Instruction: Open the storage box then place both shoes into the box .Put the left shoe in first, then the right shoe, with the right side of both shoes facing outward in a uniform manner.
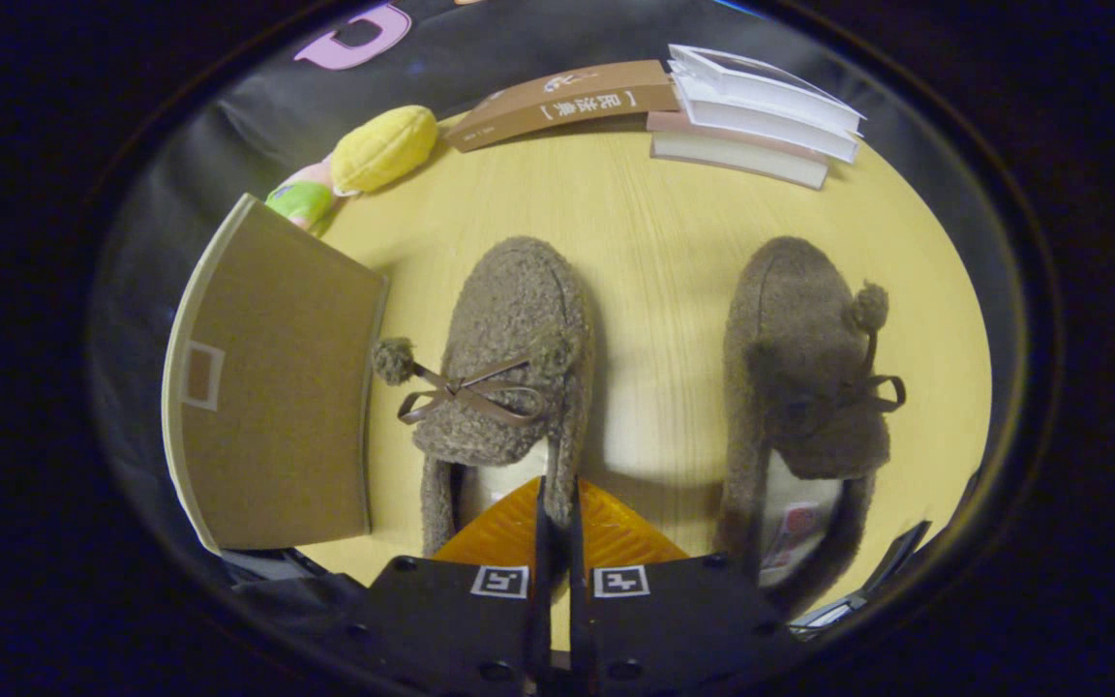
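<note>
Two brown fuzzy shoes lie side by side on the yellow table (654, 242), toes pointing away from me. One shoe (509, 358) has a bow and pompom and lies just ahead of my fingers. The other shoe (799, 387) lies further right. A closed cardboard storage box (277, 407) sits left of the nearer shoe, its flat lid facing up. My gripper (557, 503) is shut, its fingers pressed together over the nearer shoe's heel opening. Nothing shows between them, and I cannot tell whether they touch the shoe.
A yellow plush toy (383, 147) and a green and pink toy (301, 198) lie beyond the box. A brown flat box (567, 105) and a stack of books (756, 116) line the table's far edge. A dark device (867, 581) lies by the right shoe's heel.
</note>
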